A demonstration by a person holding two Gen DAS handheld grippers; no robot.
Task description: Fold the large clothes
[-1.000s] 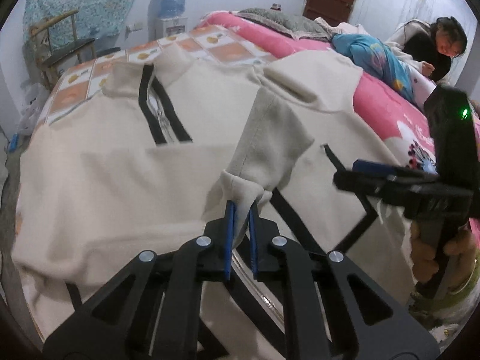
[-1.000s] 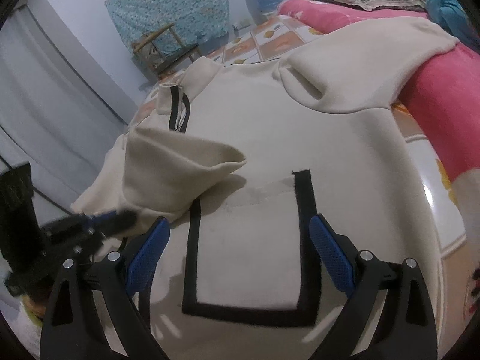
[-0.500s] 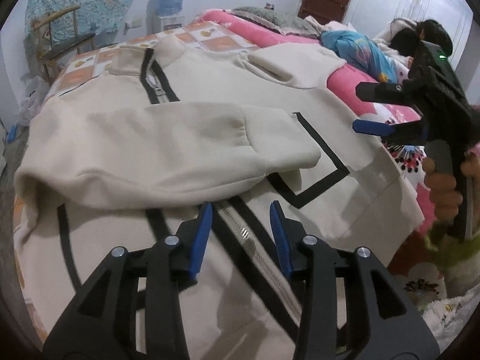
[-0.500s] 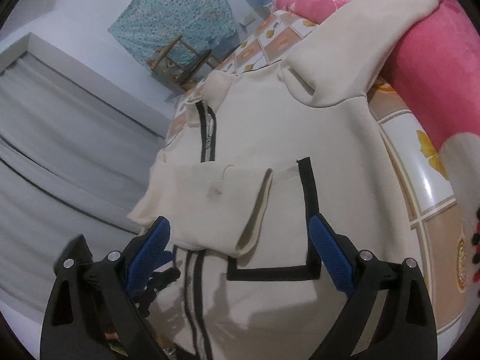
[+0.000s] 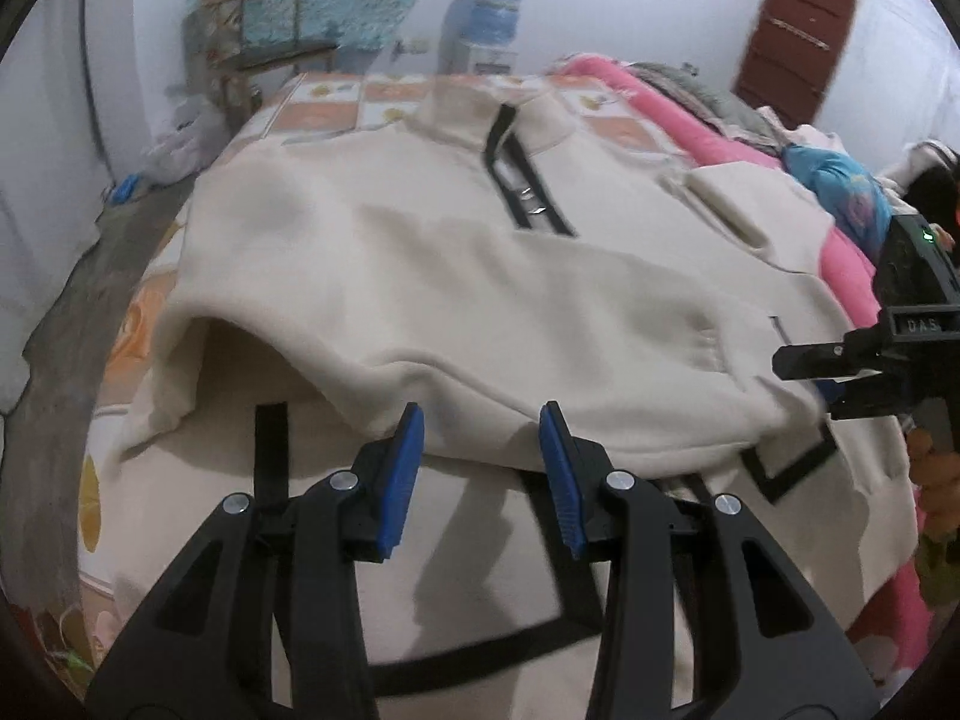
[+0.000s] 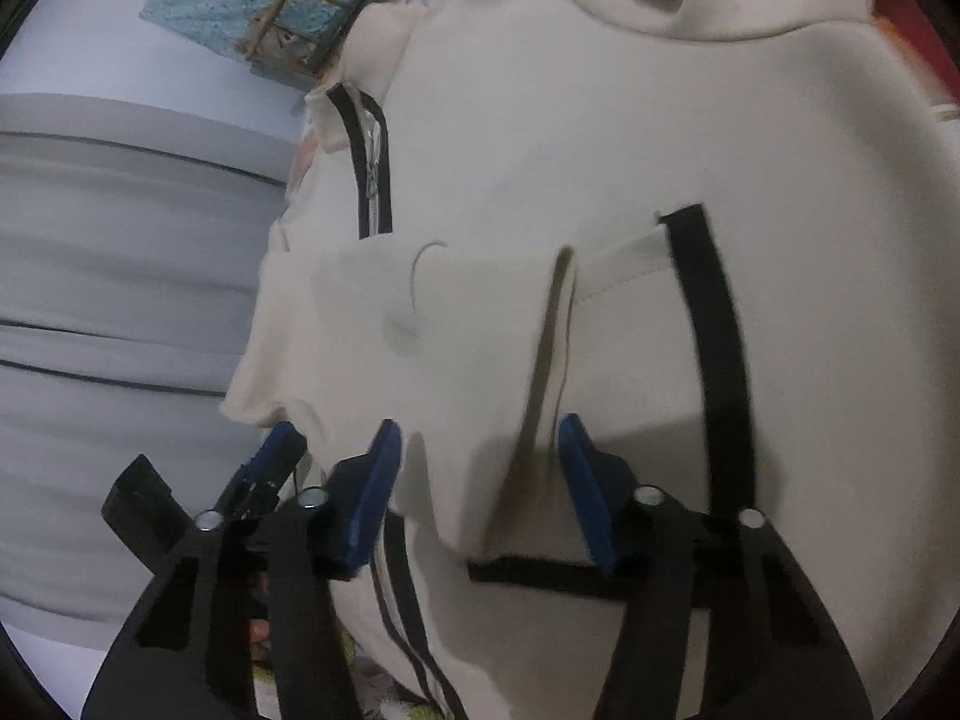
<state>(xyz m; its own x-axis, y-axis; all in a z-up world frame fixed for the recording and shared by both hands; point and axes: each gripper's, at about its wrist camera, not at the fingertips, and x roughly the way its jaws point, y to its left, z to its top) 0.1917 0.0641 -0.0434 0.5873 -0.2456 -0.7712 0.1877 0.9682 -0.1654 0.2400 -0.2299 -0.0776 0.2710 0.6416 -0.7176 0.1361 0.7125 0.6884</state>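
- Cream jacket [image 5: 420, 276] with black trim lies flat on the bed [image 5: 708, 126], one sleeve [image 5: 540, 324] folded across its front. Left tool [image 5: 480, 468] hangs just above the sleeve's near edge, jaws spread, nothing between them.
- Right wrist view: right tool [image 6: 474, 480] has just been closing; the sleeve cuff [image 6: 480, 396] sits between its jaws, pads not yet pressing. Left tool [image 6: 264, 468] shows at lower left.

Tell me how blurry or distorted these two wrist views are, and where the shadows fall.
Left wrist view: fisheye bends the room, the far wall and water dispenser are smeared, and the left hand-held gripper casts shadows on the cream jacket. Right wrist view: strongly tilted, black trim slightly blurred, shadow beside the right hand-held gripper.
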